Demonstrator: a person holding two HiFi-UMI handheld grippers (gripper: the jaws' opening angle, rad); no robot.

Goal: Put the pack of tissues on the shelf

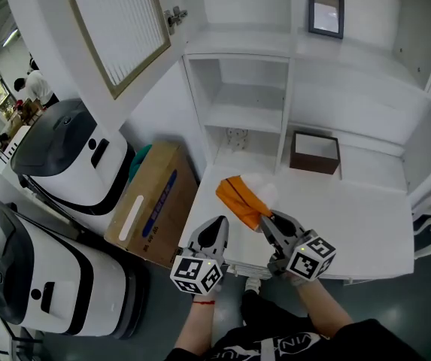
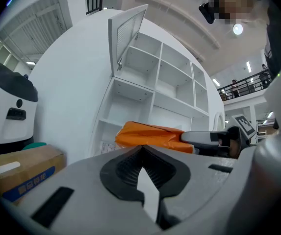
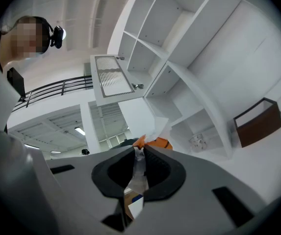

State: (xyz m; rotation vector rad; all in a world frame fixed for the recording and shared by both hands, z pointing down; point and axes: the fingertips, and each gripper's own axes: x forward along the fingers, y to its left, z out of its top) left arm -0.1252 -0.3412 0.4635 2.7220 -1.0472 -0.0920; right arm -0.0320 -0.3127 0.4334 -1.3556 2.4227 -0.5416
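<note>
The orange pack of tissues hangs above the near left part of the white counter, with a white tissue showing at its top. My right gripper is shut on the pack's near end. In the right gripper view the wrapper is pinched between the pads at my right gripper. My left gripper is just left of the pack, shut and empty. In the left gripper view, my left gripper has the pack beyond its tips. The white shelf unit stands behind.
A brown open box sits at the back of the counter. A framed picture stands on an upper shelf. A cabinet door hangs open at upper left. A cardboard box and two white-and-black machines stand on the floor at left.
</note>
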